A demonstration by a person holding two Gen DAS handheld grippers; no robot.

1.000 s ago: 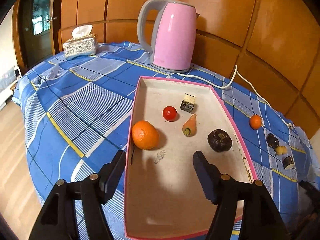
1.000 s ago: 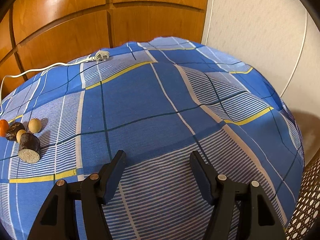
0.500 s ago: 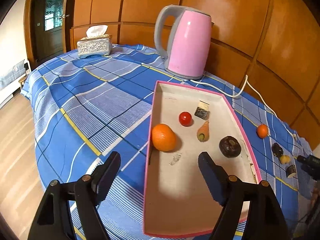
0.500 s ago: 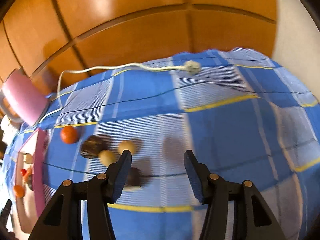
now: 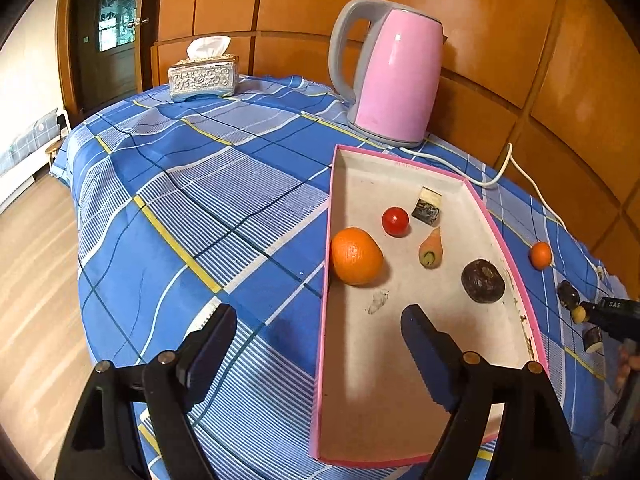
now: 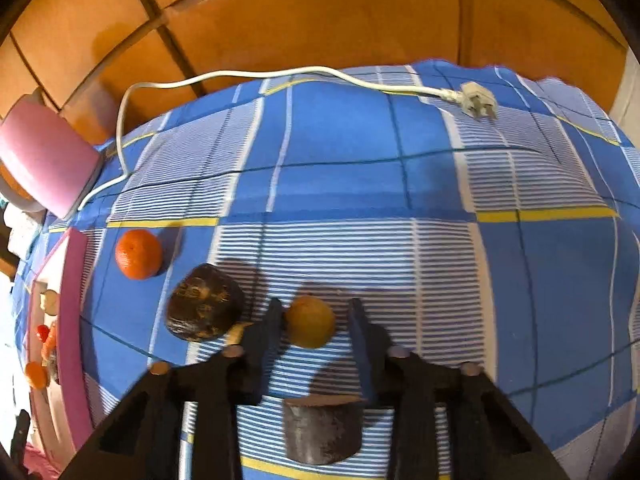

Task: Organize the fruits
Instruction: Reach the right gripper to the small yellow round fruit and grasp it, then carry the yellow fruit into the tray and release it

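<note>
On the blue checked tablecloth (image 6: 360, 184), right of the pink-rimmed cardboard tray (image 5: 325, 264), the small yellow-brown round fruit (image 6: 310, 322) sits between my right gripper (image 6: 314, 308) fingers. Its jaws have just been closing and now look clenched on it. A dark lumpy fruit (image 6: 204, 308) lies just left and a small orange tangerine (image 6: 138, 254) farther left. My left gripper (image 5: 320, 316) hovers over the tray's near left rim, its jaws just opened wider, released and empty.
</note>
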